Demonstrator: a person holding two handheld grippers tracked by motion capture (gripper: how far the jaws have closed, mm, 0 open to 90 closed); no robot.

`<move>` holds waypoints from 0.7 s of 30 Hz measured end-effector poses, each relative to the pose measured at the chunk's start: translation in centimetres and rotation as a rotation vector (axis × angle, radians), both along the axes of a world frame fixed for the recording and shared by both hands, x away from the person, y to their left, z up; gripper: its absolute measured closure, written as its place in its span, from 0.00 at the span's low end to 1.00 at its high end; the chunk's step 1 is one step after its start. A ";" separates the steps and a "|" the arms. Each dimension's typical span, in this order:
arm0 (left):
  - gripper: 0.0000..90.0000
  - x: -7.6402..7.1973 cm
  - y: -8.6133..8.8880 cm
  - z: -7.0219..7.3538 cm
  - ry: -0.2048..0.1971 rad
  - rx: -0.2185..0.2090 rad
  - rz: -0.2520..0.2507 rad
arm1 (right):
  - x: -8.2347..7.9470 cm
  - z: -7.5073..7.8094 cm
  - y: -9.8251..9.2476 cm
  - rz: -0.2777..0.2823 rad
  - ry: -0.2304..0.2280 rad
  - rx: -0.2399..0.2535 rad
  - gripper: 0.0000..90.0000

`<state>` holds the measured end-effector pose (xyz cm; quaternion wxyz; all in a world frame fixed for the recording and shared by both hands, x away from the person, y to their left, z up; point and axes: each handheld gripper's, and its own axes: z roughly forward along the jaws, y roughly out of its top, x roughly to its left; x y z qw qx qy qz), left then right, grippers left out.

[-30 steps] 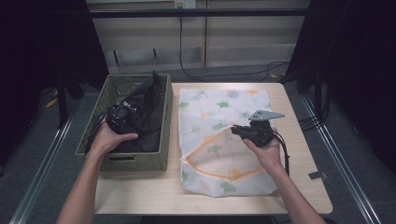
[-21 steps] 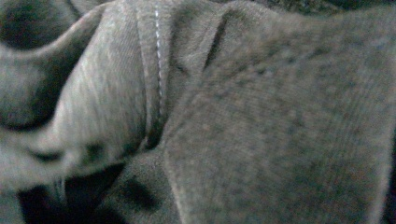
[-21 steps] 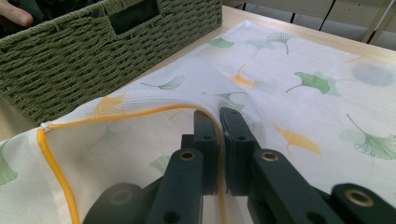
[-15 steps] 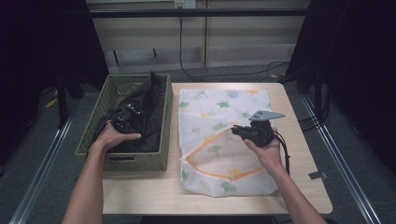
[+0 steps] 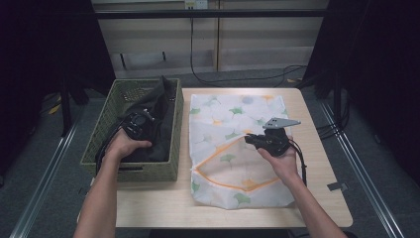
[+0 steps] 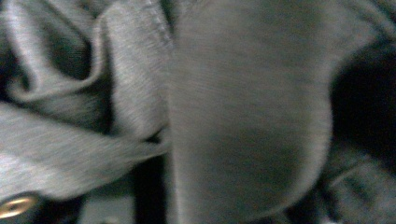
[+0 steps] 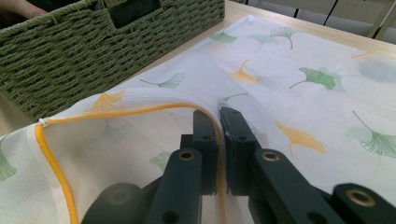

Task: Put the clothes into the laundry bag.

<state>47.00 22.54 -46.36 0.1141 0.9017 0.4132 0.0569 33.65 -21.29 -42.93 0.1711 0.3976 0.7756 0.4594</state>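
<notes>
A dark garment lies bunched in a green woven basket at the table's left. My left gripper is pushed down into that garment, and its jaws are hidden. Close grey folds of the garment and a brass button show in the left gripper view. A white mesh bag printed with ginkgo leaves lies flat beside the basket. My right gripper is shut on the bag's orange-trimmed opening edge and lifts it a little. Its jaws pinch the trim.
The basket's woven wall stands just left of the bag's mouth. Bare wooden table runs along the right and front of the bag. Cables trail across the floor behind the table, and dark curtains hang on both sides.
My left hand has shifted slightly right and sunk deeper into the garment in the basket. The right gripper has held still on the bag's edge.
</notes>
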 end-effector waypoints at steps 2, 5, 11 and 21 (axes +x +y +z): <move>0.64 -0.2 -0.2 0.2 -0.006 0.003 -0.019 | 0.0 0.0 0.0 0.001 0.000 -0.001 0.95; 0.76 -0.2 -0.2 0.5 -0.019 0.003 -0.003 | 0.0 0.1 0.1 -0.001 -0.003 0.003 0.95; 0.80 -0.7 0.9 2.4 -0.123 -0.094 0.033 | -0.1 0.3 0.0 -0.008 -0.009 0.003 0.95; 0.81 -3.6 3.6 6.2 -0.359 -0.328 0.094 | -0.1 0.3 0.2 -0.005 -0.010 -0.003 0.96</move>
